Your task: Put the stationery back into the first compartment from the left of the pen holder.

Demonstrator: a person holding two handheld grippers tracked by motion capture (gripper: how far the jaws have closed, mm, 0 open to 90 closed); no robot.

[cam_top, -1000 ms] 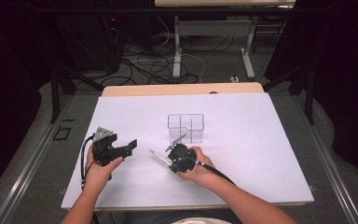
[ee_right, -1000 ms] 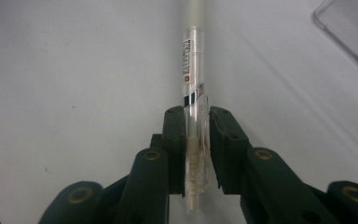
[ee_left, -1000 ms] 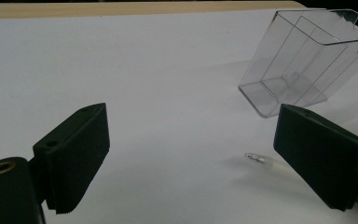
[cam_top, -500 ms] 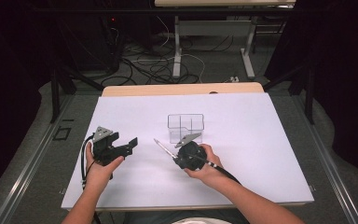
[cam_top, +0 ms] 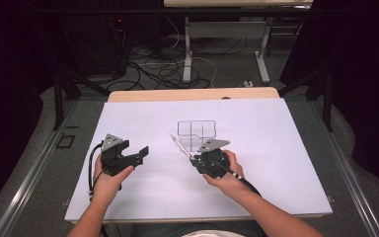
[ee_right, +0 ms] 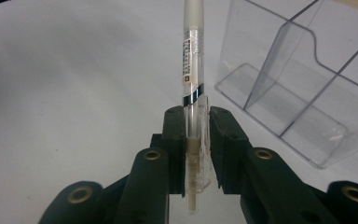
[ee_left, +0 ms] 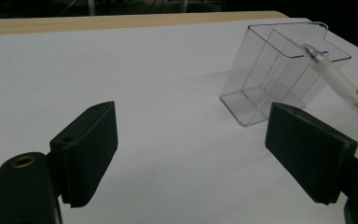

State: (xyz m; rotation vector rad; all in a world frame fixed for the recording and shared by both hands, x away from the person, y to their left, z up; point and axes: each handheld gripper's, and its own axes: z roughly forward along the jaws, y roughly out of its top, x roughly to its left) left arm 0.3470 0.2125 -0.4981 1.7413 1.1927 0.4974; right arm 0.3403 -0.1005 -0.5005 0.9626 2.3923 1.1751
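A white table (cam_top: 276,163) holds a clear divided organizer (cam_top: 197,134). The right gripper (cam_top: 193,159) clamps a translucent pen (ee_right: 191,70) pointing toward eleven o'clock; the left gripper (ee_left: 205,154) gapes empty.

Lighting: overhead, even on white sheet (cam_top: 276,148); surroundings from 9 through 12 to 3 o'clock dark. Shadows soft, faint beneath organizer (ee_left: 279,74). High view slightly soft, low detail. Left gripper view: jaws at 7 and 4 o'clock blurred. Right gripper view: pen (ee_right: 192,70) sharp, label legible as marks only; sheet greys toward 9 o'clock.
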